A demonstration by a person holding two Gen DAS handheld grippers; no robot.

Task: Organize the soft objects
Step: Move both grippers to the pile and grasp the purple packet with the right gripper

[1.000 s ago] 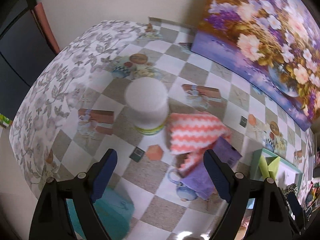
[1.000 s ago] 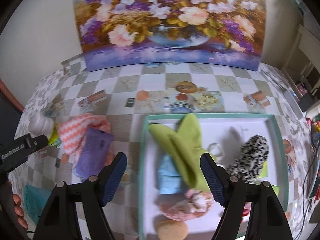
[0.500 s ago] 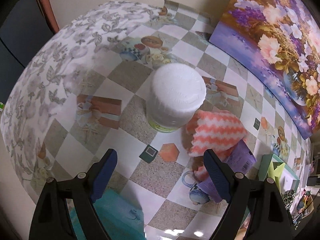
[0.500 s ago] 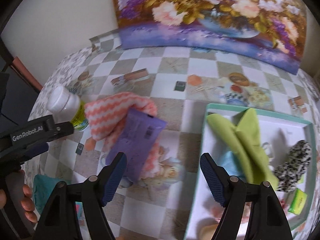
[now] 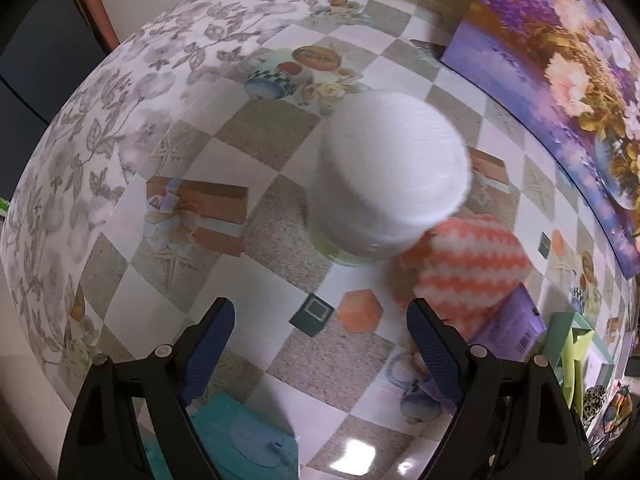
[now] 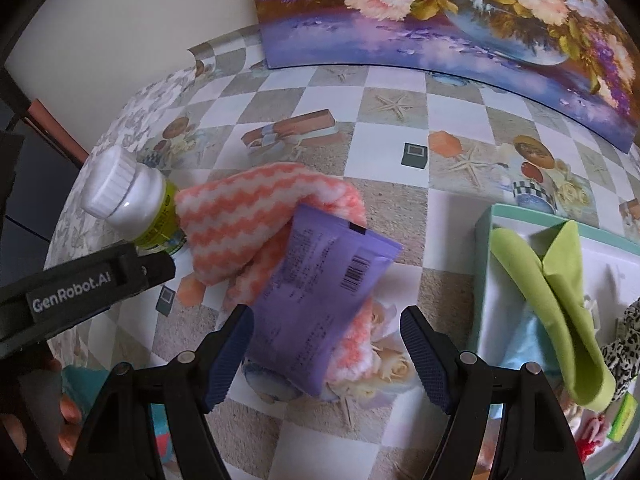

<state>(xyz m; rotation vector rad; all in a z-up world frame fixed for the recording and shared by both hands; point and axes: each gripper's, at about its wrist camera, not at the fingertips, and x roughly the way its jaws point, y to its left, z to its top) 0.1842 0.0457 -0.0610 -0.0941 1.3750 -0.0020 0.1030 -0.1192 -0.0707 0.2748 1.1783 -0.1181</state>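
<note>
The striped cloth (image 6: 256, 216), a fluffy orange-and-white zigzag piece, lies bunched on the checkered worktop (image 6: 384, 80), folded over itself, with a purple packet (image 6: 320, 300) resting across its near half. Its far end touches a white-capped bottle (image 6: 128, 196) standing upright just beside it. The cloth looks light, limp and easily squashed, so it should give no resistance; the thick rounded fold away from the packet seems the best place to pinch, since a grip there gathers several layers and leaves the packet to slide off. The packet appears glossy and probably slippery, likely to shift if the cloth is dragged from under it.

The right gripper (image 6: 326, 354) hangs over the packet's near end, its jaws wide apart and touching nothing. The left gripper (image 5: 320, 346) points steeply down near the bottle, jaws likewise wide and empty, the bottle's cap looming ahead of them. To the right, a teal-rimmed tray (image 6: 484, 264) already holds a green cloth (image 6: 544, 280) and a spotted soft item (image 6: 624, 340), presumably where the striped one belongs.
</note>
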